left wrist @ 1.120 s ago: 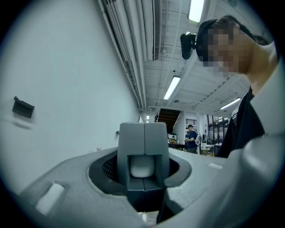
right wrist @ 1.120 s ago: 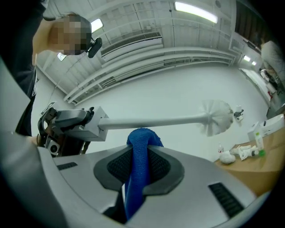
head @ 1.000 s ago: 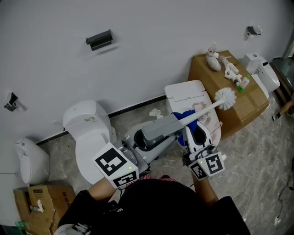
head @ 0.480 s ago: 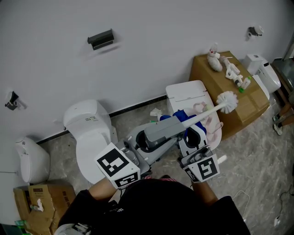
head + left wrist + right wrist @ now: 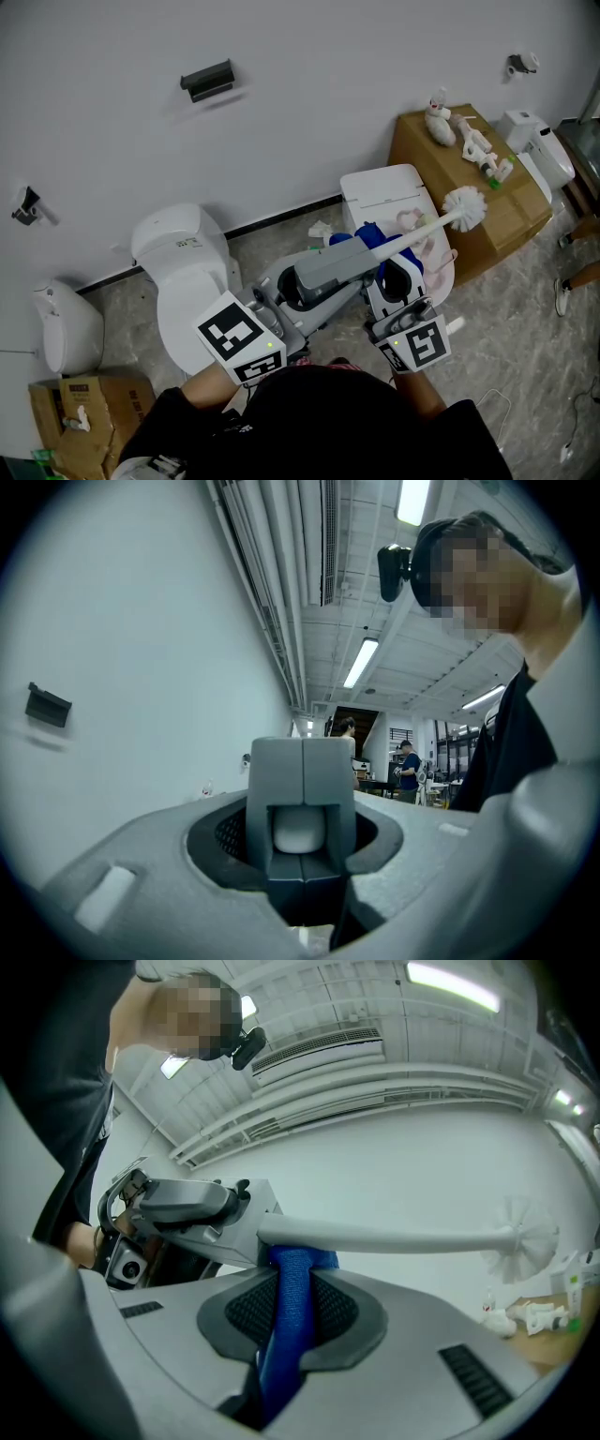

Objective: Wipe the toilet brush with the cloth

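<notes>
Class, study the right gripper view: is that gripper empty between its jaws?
No: the right gripper has its jaws closed on the blue cloth, which runs up against the shaft of the toilet brush.

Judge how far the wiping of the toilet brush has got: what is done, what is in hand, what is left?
Done: the left gripper is shut on the toilet brush at its near end, and the right gripper on the blue cloth. In hand: the blue cloth touches the brush beside the left gripper. Left: probably the run out to the bristle head; how much is already wiped cannot be told.
</notes>
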